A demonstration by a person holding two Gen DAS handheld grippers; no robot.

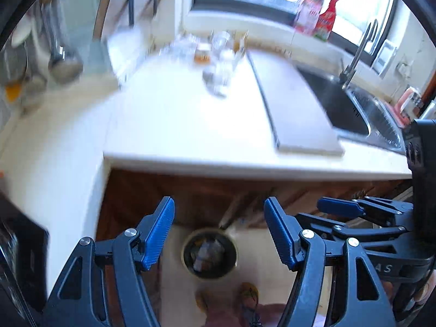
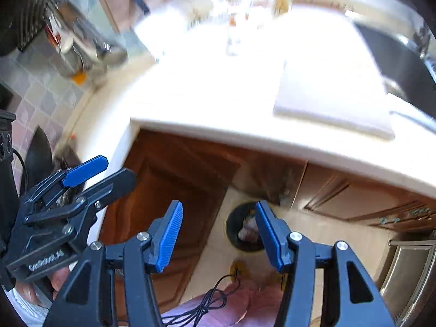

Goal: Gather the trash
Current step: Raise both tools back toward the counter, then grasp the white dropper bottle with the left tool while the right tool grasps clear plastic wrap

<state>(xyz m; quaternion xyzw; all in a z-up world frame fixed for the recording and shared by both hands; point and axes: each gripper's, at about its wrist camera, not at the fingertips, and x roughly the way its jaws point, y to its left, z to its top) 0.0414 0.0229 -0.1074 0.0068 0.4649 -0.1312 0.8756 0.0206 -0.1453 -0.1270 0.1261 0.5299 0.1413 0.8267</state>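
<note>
A round black trash bin [image 1: 209, 253] stands on the pale floor below the counter, with crumpled trash inside; in the right wrist view the bin [image 2: 241, 229] is partly hidden behind my right finger. My left gripper [image 1: 218, 201] hangs high above it, open, with nothing between its blue pads. My right gripper [image 2: 218, 204] is also open and holds nothing. Each gripper shows in the other's view: the right gripper [image 1: 324, 212] at the right edge, the left gripper [image 2: 120, 167] at the left. Both views are motion-blurred.
A white countertop [image 1: 177, 125] holds a cutting board [image 1: 294, 103], blurred glass jars [image 1: 218, 54], and a steel sink [image 1: 362, 109] with a faucet [image 1: 357, 51]. Brown cabinet doors [image 2: 174, 179] stand under it. The person's slippered feet [image 1: 249, 294] are near the bin.
</note>
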